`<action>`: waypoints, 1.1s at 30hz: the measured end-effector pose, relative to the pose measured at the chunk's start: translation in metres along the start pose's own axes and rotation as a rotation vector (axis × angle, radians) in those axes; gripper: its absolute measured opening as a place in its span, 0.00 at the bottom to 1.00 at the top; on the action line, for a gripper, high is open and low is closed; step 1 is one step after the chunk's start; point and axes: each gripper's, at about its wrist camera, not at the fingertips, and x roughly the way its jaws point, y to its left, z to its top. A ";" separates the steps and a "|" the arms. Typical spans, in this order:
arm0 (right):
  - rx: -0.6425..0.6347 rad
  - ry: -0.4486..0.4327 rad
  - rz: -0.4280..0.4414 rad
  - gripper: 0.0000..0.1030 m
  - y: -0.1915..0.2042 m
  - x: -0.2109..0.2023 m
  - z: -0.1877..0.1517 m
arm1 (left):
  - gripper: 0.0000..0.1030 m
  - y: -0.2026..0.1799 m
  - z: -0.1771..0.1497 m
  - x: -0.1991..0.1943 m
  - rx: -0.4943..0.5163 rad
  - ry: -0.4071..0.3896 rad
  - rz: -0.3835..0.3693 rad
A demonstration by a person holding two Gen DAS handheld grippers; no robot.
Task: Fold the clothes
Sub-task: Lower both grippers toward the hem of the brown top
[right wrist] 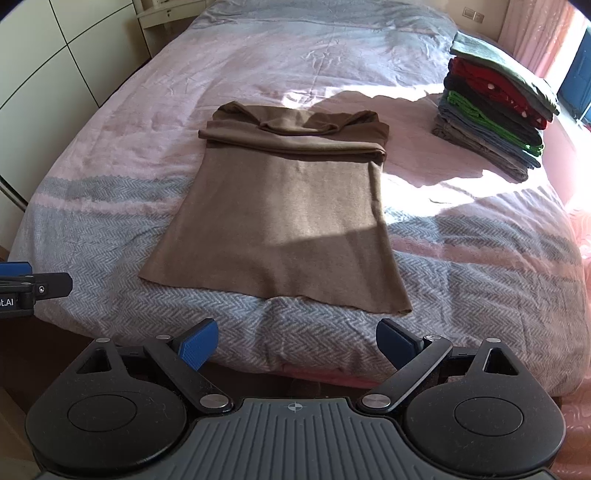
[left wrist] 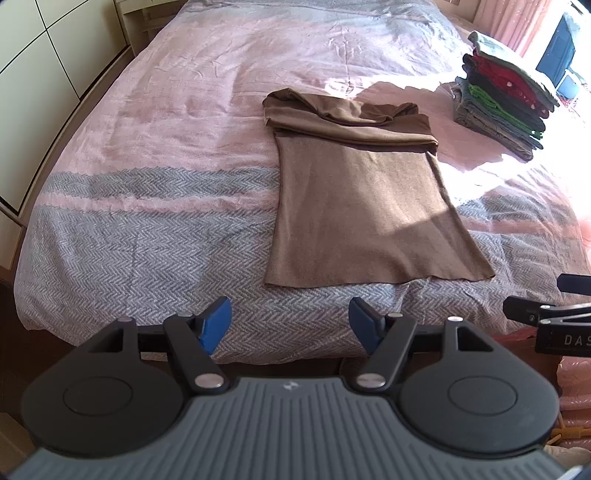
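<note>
A brown garment (left wrist: 362, 199) (right wrist: 280, 214) lies flat on the bed, its sleeves folded across the chest near the collar and its hem toward me. My left gripper (left wrist: 290, 325) hovers open above the bed's near edge, short of the hem's left corner, with nothing between its blue pads. My right gripper (right wrist: 295, 343) is open too, just short of the hem's right part, and holds nothing. Each gripper shows at the edge of the other's view: the right one (left wrist: 554, 314), the left one (right wrist: 33, 290).
A stack of folded clothes (left wrist: 506, 96) (right wrist: 495, 107) in grey, red, dark, green and blue sits at the bed's far right. The pink and grey herringbone bedspread (left wrist: 147, 236) (right wrist: 461, 251) covers the bed. White wardrobe doors (left wrist: 44, 55) line the left side; a pink curtain (right wrist: 535, 29) hangs at right.
</note>
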 end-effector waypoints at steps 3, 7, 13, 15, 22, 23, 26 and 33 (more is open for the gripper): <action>0.003 0.002 0.003 0.92 -0.011 0.006 0.009 | 0.65 -0.007 0.008 0.006 -0.003 0.007 0.005; -0.003 -0.005 0.007 0.92 -0.026 0.011 0.025 | 0.65 -0.021 0.024 0.013 -0.001 0.003 0.016; -0.015 -0.020 0.020 0.92 -0.052 0.021 0.050 | 0.65 -0.044 0.049 0.026 -0.009 -0.007 0.028; -0.024 -0.025 0.023 0.92 -0.060 0.024 0.058 | 0.65 -0.050 0.054 0.031 -0.018 -0.006 0.033; -0.059 -0.012 0.042 0.92 -0.083 0.038 0.073 | 0.65 -0.066 0.067 0.047 -0.053 0.012 0.055; -0.061 -0.006 0.045 0.92 -0.085 0.040 0.074 | 0.65 -0.068 0.067 0.049 -0.057 0.020 0.063; -0.053 0.009 0.056 0.92 -0.092 0.049 0.075 | 0.65 -0.070 0.067 0.055 -0.056 0.043 0.083; -0.017 0.030 0.066 0.92 -0.104 0.069 0.072 | 0.66 -0.069 0.071 0.077 -0.034 0.073 0.118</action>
